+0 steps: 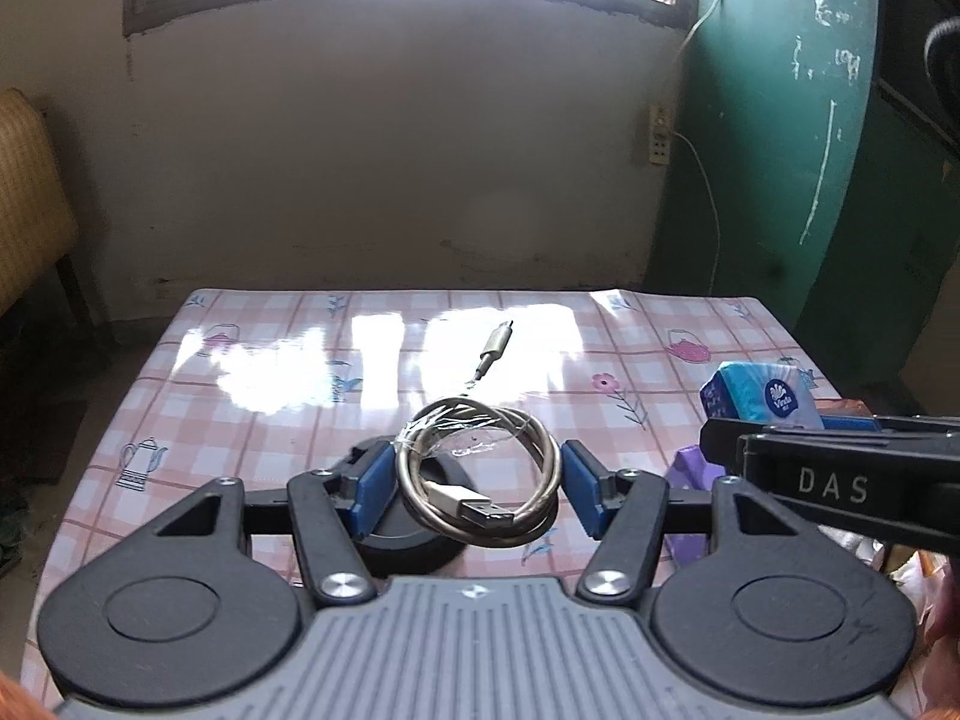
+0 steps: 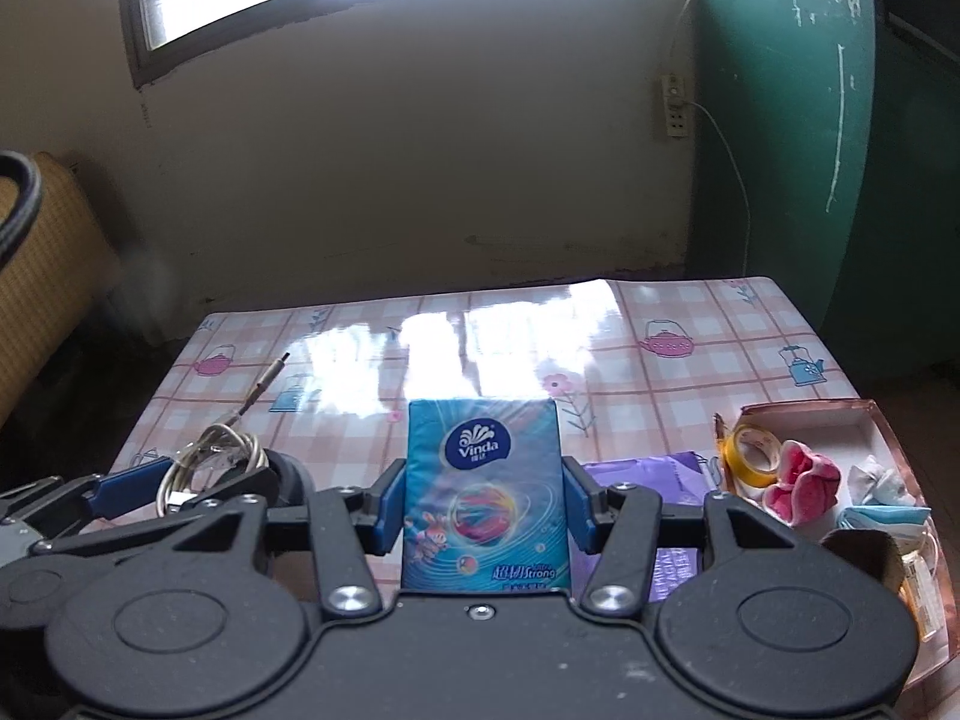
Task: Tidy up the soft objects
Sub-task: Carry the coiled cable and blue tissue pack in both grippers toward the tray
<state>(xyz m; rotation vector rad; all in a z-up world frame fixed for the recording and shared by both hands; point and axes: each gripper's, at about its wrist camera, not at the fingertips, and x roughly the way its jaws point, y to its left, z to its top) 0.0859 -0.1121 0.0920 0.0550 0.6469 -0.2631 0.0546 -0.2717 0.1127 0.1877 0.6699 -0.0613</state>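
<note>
two grippers are held side by side over a table covered in a glossy pink checked cloth with teapot prints. the left gripper has its blue pads about half apart, on either side of a coiled silver usb cable bound with clear tape; the left pad touches the coil, while on the right whether pad and loop meet cannot be told. the cable's far plug end sticks out toward the window, and a dark round object lies under the coil. the right gripper has its pads closed against the two long sides of a blue vinda tissue pack, which it holds upright. beside it on the right, at the table's edge, sits an open pink box holding a yellow tape roll, a pink soft cloth item and a light blue face mask. a purple packet lies between pack and box.
</note>
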